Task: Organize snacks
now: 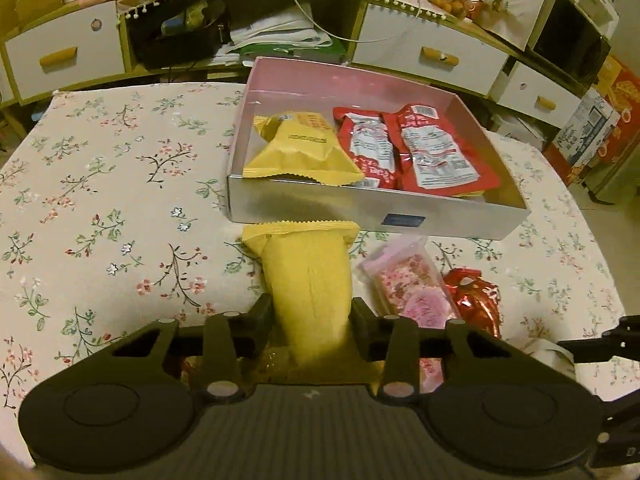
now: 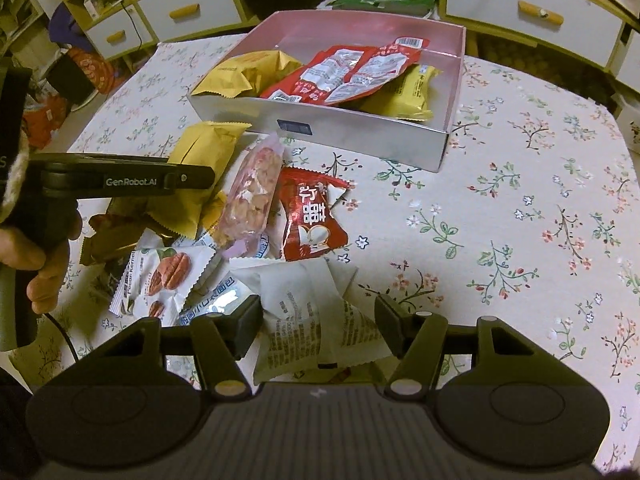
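My left gripper (image 1: 311,312) is shut on a yellow snack packet (image 1: 306,276), held just in front of the pink-lined box (image 1: 360,208); it also shows in the right wrist view (image 2: 204,152). The box (image 2: 360,136) holds yellow packets (image 1: 300,148) and red packets (image 1: 416,148). My right gripper (image 2: 318,320) is open, its fingers on either side of a white packet (image 2: 316,320) lying on the table, not closed on it. A pink nut bar (image 2: 252,196), a red packet (image 2: 308,216) and a pecan packet (image 2: 160,280) lie in a pile beside it.
The floral tablecloth (image 2: 520,220) covers the table, bare to the right of the pile. White drawers with yellow handles (image 1: 440,56) and clutter stand behind the table. The left gripper's black body (image 2: 120,180) and the holding hand reach in at the left.
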A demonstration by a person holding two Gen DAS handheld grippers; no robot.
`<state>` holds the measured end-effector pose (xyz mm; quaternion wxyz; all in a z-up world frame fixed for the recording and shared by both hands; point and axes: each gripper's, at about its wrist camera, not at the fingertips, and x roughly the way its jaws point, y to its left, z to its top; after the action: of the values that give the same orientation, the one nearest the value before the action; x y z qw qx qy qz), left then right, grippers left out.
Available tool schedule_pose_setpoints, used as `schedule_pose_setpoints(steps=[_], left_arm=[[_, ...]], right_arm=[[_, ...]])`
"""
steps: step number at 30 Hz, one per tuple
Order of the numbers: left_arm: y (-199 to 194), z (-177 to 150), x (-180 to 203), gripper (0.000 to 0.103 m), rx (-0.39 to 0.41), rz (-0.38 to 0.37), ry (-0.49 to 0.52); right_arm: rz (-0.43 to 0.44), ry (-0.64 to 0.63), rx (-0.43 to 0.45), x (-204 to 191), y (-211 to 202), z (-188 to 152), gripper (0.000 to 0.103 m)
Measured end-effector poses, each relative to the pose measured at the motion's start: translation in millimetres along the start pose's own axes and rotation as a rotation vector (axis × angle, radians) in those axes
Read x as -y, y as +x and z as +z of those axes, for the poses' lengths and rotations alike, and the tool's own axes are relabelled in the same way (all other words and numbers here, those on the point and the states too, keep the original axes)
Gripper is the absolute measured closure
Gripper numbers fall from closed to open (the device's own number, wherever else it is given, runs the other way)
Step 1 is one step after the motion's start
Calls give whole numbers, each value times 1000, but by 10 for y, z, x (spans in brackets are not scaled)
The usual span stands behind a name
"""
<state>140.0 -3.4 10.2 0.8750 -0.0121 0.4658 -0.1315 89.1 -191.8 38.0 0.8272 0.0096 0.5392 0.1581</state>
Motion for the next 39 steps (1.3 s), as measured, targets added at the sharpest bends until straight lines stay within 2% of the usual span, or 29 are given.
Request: schedule_pose_setpoints(steps=[4, 5, 8, 12, 19, 29, 32, 39], left_arm=[[-28, -5, 11, 59, 4, -14, -1], [-40, -4, 10, 60, 5, -21, -5], [-84, 10, 10, 61, 13, -45, -18], [-122, 9, 62, 62, 17, -69, -16], [-246, 35, 139, 62, 36, -131, -20], [-285, 153, 166, 62, 92, -175, -44], [-288, 241, 177, 62, 120, -175, -36], [-169, 595, 111, 62, 175, -181, -90]], right_arm=[[-4, 1, -10, 10, 52, 1, 47], [0, 4, -9, 17, 63, 0, 53], [6, 2, 1, 17, 36, 7, 61], [0, 12, 9, 14, -24, 16, 65], [13, 48, 67, 77, -188, 70, 66], [-11, 121, 137, 245, -271, 178, 66], [-5, 137, 162, 257, -281, 261, 66], [29, 186, 227, 306, -272, 588, 66]])
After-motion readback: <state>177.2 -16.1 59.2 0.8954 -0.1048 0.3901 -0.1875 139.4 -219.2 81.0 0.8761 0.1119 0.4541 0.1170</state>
